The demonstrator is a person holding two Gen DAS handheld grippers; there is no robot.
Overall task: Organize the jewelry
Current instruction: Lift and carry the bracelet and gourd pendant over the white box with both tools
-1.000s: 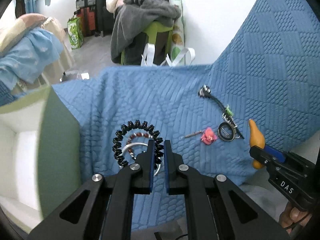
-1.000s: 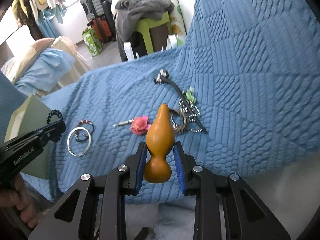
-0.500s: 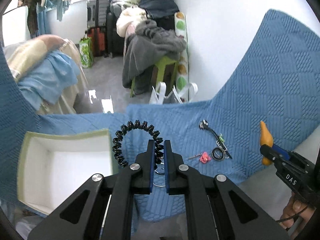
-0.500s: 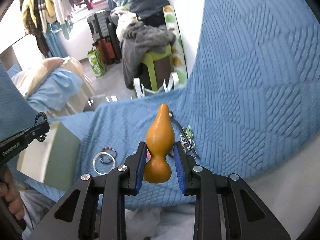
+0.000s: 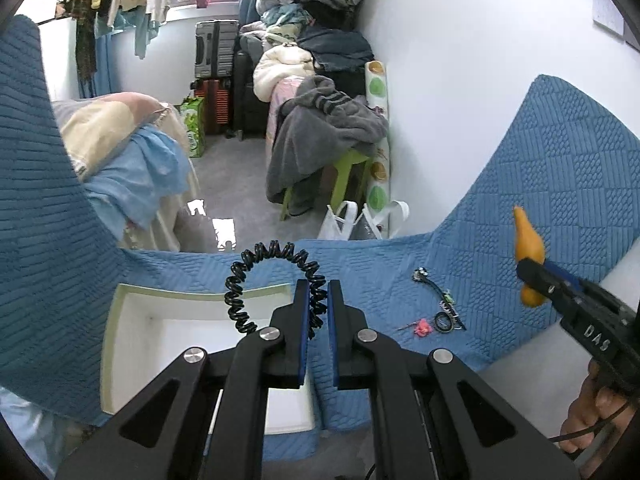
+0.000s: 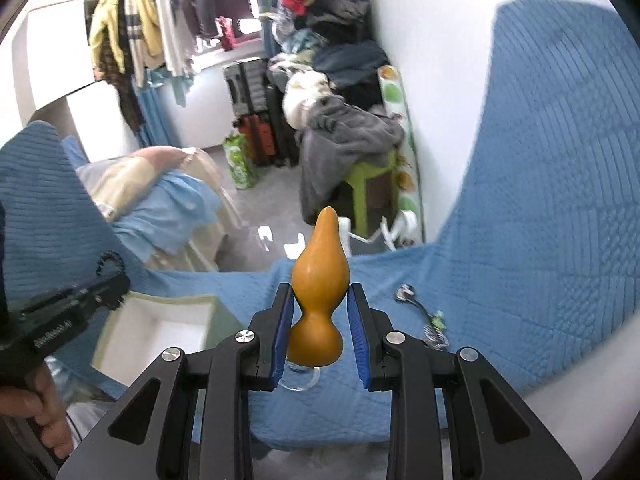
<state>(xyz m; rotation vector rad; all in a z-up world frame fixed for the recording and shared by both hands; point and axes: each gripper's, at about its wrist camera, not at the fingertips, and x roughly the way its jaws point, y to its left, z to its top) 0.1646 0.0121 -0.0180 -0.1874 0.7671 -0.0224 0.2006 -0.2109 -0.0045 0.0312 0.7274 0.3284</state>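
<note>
The left gripper (image 5: 318,300) pinches a black coiled bracelet (image 5: 276,280) by one side, the loop hanging free at eleven o'clock over the open white box (image 5: 120,320), probably so it can drop straight in. The right gripper (image 6: 319,322) clamps an orange gourd pendant (image 6: 319,284) at its waist, tip at twelve. Remaining jewelry (image 5: 438,314) lies on the blue quilt (image 5: 540,200) at three o'clock.

Grey blanket (image 5: 320,136) on green stool (image 5: 352,168); suitcases (image 5: 214,52) behind
</note>
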